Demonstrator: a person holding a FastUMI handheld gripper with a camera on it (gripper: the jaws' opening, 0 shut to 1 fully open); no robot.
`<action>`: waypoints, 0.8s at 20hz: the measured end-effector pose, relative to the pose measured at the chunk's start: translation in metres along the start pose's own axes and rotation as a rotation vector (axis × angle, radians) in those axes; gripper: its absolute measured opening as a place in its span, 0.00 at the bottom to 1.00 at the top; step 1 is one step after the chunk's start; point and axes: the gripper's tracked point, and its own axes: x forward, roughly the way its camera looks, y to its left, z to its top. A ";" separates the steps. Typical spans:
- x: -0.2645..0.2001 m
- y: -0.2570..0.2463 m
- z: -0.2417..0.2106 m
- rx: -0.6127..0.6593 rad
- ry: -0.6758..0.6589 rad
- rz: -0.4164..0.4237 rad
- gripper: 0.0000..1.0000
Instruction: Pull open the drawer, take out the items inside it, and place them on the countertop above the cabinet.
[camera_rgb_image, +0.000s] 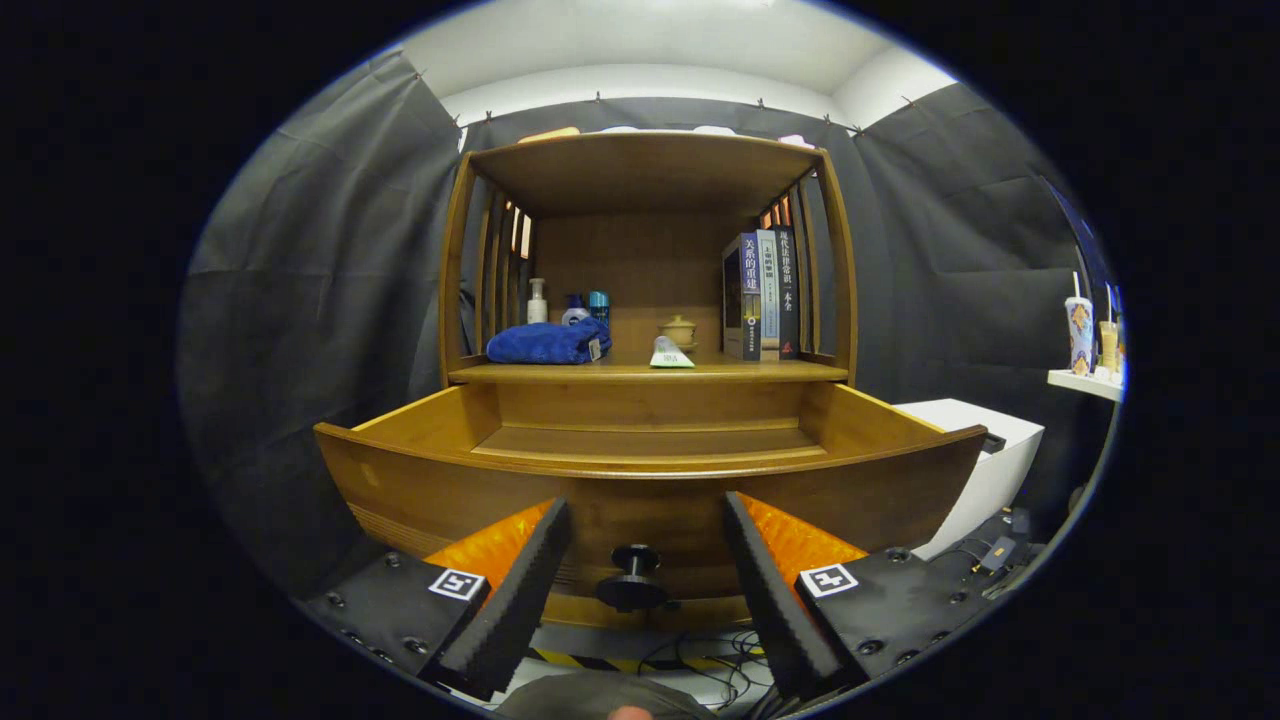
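Though drawer open — jaws wide around knob

A wooden drawer is standing pulled out, its open top giving free room to reach down inside. The tongs are sitting spread apart, with the drawer's dark round knob standing untouched in the gap between the fingers. Above, the wooden tabletop is partly taken: a folded blue towel and small bottles are crowding the left, upright books are blocking the right, and a small packet is lying mid-front. Bare wood is showing either side of the packet.
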 end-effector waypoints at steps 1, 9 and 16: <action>-0.001 -0.004 -0.002 -0.017 0.004 -0.023 0.99; 0.021 -0.015 0.005 0.020 -0.022 -0.022 0.98; 0.075 -0.014 0.018 0.034 -0.010 -0.027 0.98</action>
